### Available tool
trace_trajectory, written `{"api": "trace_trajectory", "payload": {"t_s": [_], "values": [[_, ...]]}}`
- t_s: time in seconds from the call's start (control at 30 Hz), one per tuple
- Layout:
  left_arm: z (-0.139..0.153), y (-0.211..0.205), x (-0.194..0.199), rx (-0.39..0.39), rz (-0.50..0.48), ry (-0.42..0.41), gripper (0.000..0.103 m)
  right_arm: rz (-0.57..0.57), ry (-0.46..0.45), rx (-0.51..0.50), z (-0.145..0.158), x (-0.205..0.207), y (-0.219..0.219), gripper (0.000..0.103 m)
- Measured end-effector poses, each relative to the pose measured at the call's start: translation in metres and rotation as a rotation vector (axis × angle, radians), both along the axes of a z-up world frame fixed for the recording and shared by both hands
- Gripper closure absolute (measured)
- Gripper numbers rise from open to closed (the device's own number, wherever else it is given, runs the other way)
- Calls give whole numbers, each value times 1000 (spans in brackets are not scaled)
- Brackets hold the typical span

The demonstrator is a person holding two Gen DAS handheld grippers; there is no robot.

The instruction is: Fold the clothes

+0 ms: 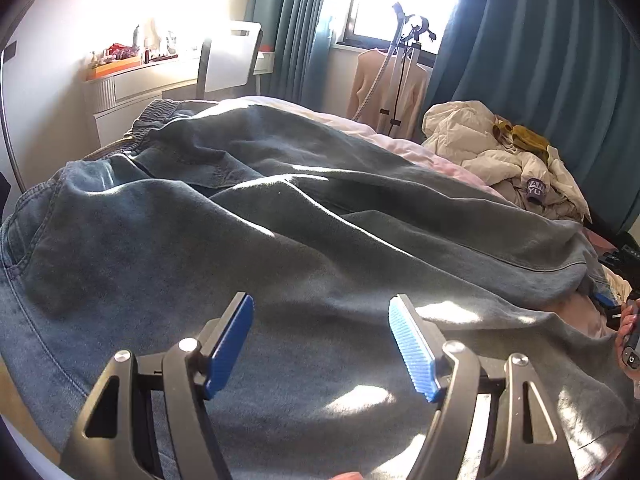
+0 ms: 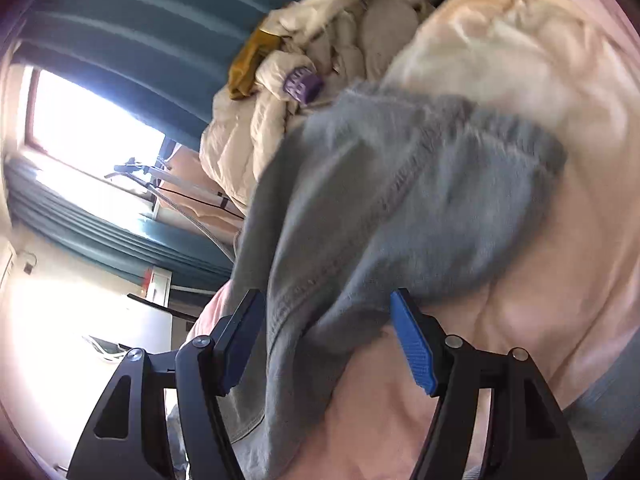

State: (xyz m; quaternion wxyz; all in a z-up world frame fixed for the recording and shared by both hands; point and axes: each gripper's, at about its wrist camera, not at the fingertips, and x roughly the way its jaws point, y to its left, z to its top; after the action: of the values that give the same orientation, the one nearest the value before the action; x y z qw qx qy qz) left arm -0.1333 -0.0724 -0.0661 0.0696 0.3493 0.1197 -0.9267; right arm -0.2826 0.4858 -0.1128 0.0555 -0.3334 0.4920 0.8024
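Left gripper [image 1: 322, 344] gapes empty over blue jeans [image 1: 280, 220]; right gripper [image 2: 328, 340] open, trouser cuff [image 2: 400, 208] loose between its jaws, white jacket [image 2: 320, 60] at twelve o'clock.

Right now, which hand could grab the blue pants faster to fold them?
Probably the right. The right gripper is open with the cuff end of the blue pants lying between its pads. The left gripper only hovers open over flat cloth.

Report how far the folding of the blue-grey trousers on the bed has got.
Done: the blue-grey trousers lie spread across the bed, but still rumpled.
In hand: nothing is gripped. The left claw hovers open over the fabric; the right claw is open with a cuffed end between its pads, not pinched.
Left: no neat fold shows yet, and the cream jacket sits crumpled beyond.
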Motion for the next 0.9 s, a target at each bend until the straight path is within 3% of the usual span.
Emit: {"api": "trace_trajectory", "payload": {"t_s": [0.2,0.33,0.5,0.57,0.6,0.63,0.67,0.73,0.9], "values": [[-5,-10,-9,88,35,3,31,-39,-77,-43,-20,-12,0,40],[-17,-10,-21,111,38,-26,31,-52,-127,-101,-15,-5,-12,41],[-32,-1,-34,88,15,-43,31,-75,-158,-56,-23,-22,-5,42],[-35,-1,-37,104,4,-54,31,-91,-174,-40,-30,-28,1,58],[-34,2,-38,91,-9,-51,31,-78,-200,32,-24,-31,0,68],[-34,4,-39,79,-22,-49,31,-65,-225,104,-19,-34,0,85],[-32,6,-38,67,-25,-42,31,-70,-216,147,-10,-32,-3,91],[-29,8,-37,64,-41,-31,31,-78,-197,233,8,-28,-9,96],[-17,5,-29,91,-63,7,31,-102,-114,338,57,0,-12,99]]}}
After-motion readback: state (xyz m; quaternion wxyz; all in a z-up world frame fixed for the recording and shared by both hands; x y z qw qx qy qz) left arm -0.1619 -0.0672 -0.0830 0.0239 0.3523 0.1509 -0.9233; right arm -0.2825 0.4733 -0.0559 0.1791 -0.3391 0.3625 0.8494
